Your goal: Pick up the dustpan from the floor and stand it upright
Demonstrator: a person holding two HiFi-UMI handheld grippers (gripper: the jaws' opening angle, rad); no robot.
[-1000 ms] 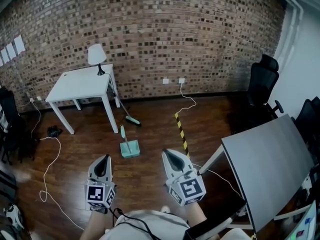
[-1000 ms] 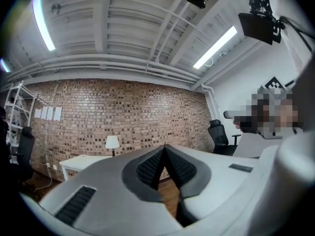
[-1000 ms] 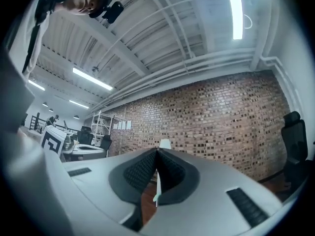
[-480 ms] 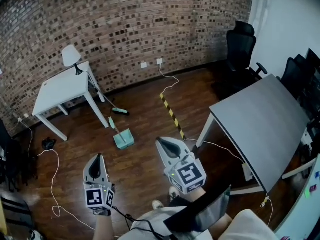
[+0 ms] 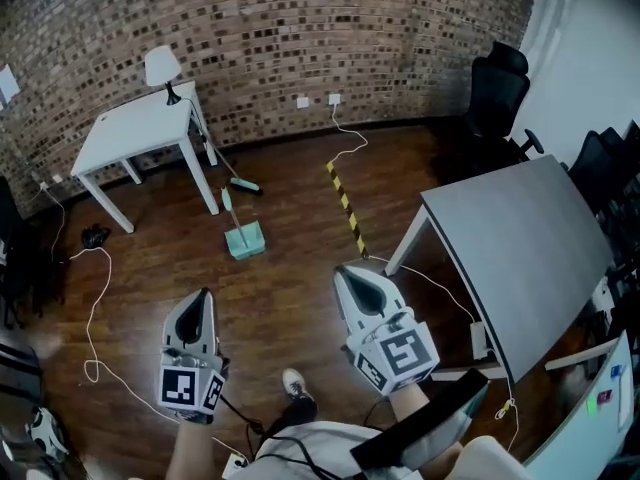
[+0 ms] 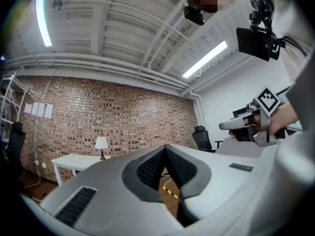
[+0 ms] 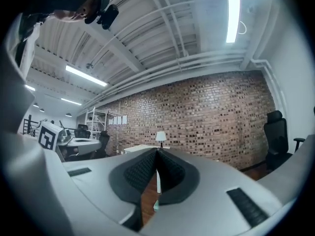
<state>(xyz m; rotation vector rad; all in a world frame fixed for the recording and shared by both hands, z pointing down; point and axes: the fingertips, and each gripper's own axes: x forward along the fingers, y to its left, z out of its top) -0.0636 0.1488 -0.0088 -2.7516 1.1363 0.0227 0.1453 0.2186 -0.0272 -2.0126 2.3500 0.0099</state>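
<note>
The teal dustpan (image 5: 243,238) lies flat on the dark wood floor, its pale handle pointing toward the brick wall. It is well ahead of both grippers. My left gripper (image 5: 203,298) is held level at the lower left, shut with nothing in it. My right gripper (image 5: 345,273) is at the lower middle, also shut and empty. In the left gripper view the left gripper's (image 6: 165,149) pads meet, and the right gripper (image 6: 224,126) shows beside it. In the right gripper view the right gripper (image 7: 157,151) points at the dustpan (image 7: 155,205), seen small below the closed tips.
A white table (image 5: 140,133) with a lamp (image 5: 162,68) stands by the brick wall, a teal broom (image 5: 240,182) beside its leg. A grey desk (image 5: 520,248) fills the right, a black chair (image 5: 500,88) behind it. Yellow-black tape (image 5: 345,208) and white cables (image 5: 95,318) cross the floor.
The person has stepped across the room and the head view has swung. Both grippers have travelled along with the person, shut throughout. The dustpan lies where it was, near the white table.
</note>
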